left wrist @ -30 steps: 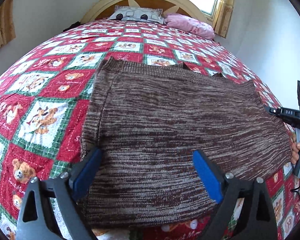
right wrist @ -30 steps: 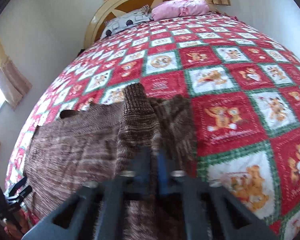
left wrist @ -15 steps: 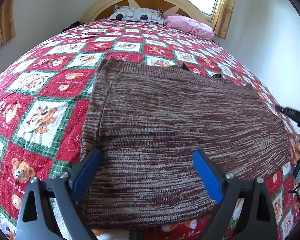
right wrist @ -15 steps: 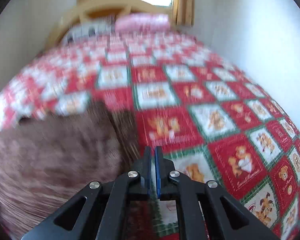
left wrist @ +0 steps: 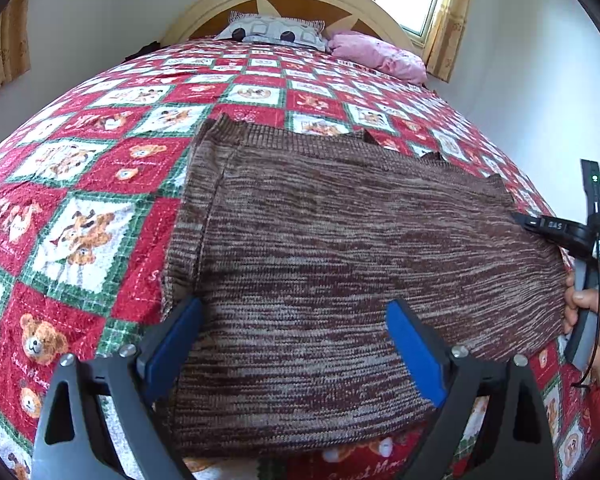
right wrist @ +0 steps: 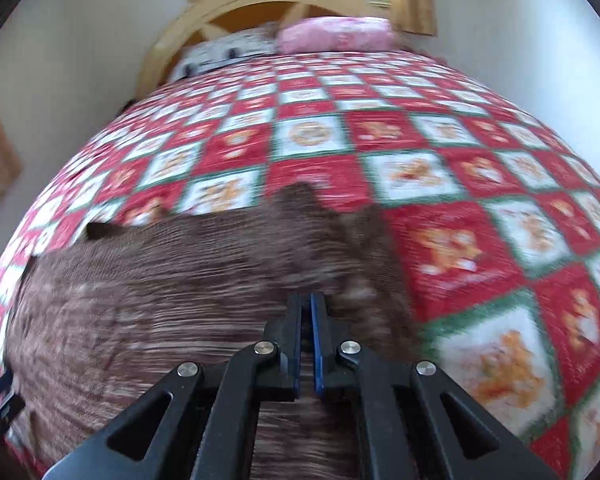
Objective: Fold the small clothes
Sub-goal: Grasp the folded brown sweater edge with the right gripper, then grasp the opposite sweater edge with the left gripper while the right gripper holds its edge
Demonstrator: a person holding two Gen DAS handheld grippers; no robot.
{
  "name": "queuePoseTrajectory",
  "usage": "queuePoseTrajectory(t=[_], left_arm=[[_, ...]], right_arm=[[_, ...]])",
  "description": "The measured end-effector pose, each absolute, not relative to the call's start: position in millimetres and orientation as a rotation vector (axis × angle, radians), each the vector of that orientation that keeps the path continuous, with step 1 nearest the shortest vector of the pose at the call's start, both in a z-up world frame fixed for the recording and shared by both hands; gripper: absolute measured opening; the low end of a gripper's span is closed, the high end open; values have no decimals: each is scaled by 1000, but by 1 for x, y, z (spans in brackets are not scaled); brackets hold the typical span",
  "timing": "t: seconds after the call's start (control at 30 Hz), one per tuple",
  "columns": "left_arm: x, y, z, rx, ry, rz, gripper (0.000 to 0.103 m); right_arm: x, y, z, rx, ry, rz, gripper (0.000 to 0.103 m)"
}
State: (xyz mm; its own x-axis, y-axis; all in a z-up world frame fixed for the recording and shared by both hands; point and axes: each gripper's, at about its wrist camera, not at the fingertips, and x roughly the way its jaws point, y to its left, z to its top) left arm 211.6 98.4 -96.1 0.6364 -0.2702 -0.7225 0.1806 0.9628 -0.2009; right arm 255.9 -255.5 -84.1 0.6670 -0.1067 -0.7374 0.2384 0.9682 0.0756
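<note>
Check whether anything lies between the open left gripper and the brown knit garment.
Nothing visible does. The left gripper hovers with its fingers spread directly over the brown knit garment, flat on the quilt.

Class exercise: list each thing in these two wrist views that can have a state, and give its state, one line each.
Brown knit garment: lying flat on the bed, folded over along its left edge, held by neither gripper.
Left gripper: open, jaws wide above the garment's near part.
Right gripper: shut, nothing between the pads.
Quilt: spread over the bed.
Pink pillow: lying at the headboard.
</note>
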Motion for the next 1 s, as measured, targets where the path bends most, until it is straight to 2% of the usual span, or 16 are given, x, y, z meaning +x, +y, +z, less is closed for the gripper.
queuePoseTrajectory(t=[0.2,0.47,0.73,0.8,0.83,0.87,1.0], left_arm=[[207,116,-93,-224,809,-292,96],[199,178,-95,-486,797,-157,96],[224,159,-95,-334,833,-69,96],[227,157,-94,-354,829,-83,87],[228,155,-94,-382,835,-119,65],[228,152,-96,-400,854,-146,56],[218,144,-98,-348,832,-149,56]], right_arm=[[207,-215,-57,169,728,-114,4],[184,-114,-94,49,807,140,4],[180,-115,-98,70,822,152,4],[181,-112,-98,58,822,146,4],[180,-111,-98,48,822,142,4],[182,-110,-98,44,822,140,4],[181,-112,-98,60,824,146,4]])
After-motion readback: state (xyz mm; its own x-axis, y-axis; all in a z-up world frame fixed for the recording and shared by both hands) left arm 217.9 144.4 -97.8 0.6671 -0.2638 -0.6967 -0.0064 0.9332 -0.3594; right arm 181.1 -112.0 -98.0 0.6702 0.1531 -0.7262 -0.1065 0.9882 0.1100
